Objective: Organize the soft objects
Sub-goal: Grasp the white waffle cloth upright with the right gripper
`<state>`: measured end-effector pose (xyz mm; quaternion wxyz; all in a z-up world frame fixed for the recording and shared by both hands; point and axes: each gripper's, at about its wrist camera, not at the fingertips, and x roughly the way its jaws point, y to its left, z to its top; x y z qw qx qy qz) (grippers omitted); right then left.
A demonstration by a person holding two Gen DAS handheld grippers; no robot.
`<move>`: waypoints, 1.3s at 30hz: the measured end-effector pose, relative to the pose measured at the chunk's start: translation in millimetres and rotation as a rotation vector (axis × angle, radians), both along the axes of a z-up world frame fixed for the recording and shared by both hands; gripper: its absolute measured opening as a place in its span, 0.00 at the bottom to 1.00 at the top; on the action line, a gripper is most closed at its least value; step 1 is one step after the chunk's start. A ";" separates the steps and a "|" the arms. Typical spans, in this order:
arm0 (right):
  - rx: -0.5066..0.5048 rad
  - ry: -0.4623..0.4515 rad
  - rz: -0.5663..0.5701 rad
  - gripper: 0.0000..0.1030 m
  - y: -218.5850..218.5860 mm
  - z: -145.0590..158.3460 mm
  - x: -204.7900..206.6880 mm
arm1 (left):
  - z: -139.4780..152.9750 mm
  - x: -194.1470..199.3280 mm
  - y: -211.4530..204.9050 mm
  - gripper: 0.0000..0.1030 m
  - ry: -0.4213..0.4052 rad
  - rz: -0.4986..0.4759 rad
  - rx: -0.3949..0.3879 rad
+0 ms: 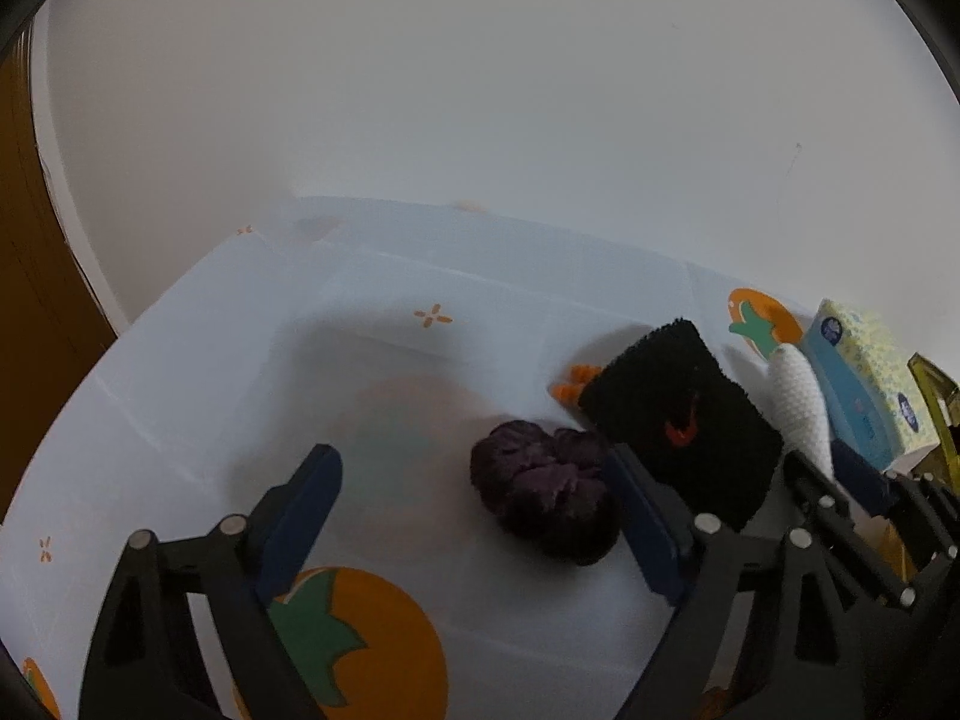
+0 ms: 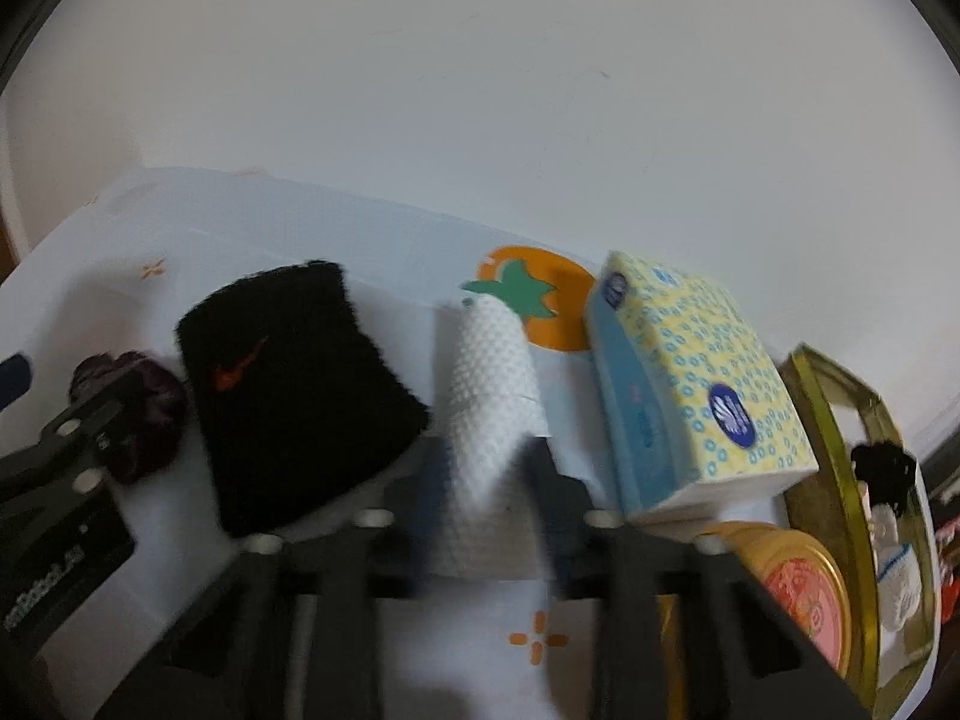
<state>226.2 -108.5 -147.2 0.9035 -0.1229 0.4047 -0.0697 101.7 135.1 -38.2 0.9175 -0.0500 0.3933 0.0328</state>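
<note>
One scrunchie sitting inside spread left gripper; right gripper clamping one white knit roll; one black wristband lying between.

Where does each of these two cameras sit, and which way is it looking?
Left wrist: on the left gripper, looking down past its open fingers at a purple scrunchie.
Right wrist: on the right gripper, looking down at a white knitted roll between its fingers.
Shared: black wristband, tissue box, both grippers.
</note>
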 end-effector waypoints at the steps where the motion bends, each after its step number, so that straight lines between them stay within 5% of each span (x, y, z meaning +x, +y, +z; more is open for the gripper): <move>1: -0.015 -0.011 0.027 0.26 5.7 1.3 -3.4 | -0.5 0.4 3.0 0.86 0.000 0.005 -0.015; 3: -0.051 -0.047 0.078 0.25 19.0 5.7 -12.3 | -1.4 -0.2 12.0 0.78 -0.003 0.026 -0.064; 9: -0.120 -0.169 0.165 0.25 40.4 19.2 -42.3 | -2.1 -6.3 28.4 0.75 -0.010 0.076 -0.126; 17: 0.001 -0.185 0.069 0.26 18.6 29.9 -45.3 | 0.5 -10.6 32.0 0.74 -0.023 0.071 -0.132; 22: 0.060 -0.122 0.017 0.52 5.0 22.3 -30.2 | 2.5 -18.7 31.5 0.66 -0.050 0.073 -0.124; 24: 0.077 -0.120 0.011 0.52 0.3 18.9 -25.3 | 2.5 -20.1 30.3 0.66 -0.056 0.072 -0.124; 33: 0.180 0.005 0.021 0.52 -13.1 3.3 -10.8 | 4.2 -21.3 35.3 0.66 -0.051 0.083 -0.135; 39: 0.254 0.005 0.055 0.27 -15.5 4.7 -15.4 | 10.1 -25.9 41.5 0.66 -0.102 0.091 -0.120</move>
